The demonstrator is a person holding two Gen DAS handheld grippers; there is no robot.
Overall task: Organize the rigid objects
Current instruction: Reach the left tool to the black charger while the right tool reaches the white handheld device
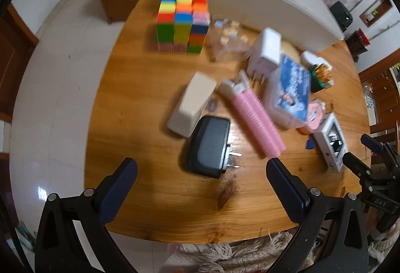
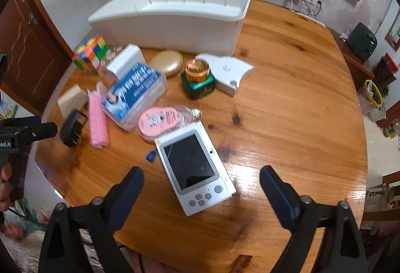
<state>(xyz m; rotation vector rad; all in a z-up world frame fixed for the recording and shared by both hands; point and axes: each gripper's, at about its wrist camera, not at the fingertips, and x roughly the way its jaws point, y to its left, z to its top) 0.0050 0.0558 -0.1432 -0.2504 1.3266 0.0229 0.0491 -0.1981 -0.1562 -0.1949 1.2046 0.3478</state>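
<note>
Hovering with both claws spread wide and empty, your right claw (image 2: 201, 179) sits just over the white handheld device (image 2: 196, 170) lying flat near the counter (image 2: 287, 98) edge. It looks stiff but slick with a fragile screen, so pinch the long sides. Blue box (image 2: 135, 95) lettering's too blurry to read; left claw (image 1: 201, 174) is over the black plug adapter (image 1: 208, 146).

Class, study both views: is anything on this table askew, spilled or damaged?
Nothing spilled or visibly broken. The white bin looks empty, while the pink roller, black charger and white handheld device lie scattered at angles.
</note>
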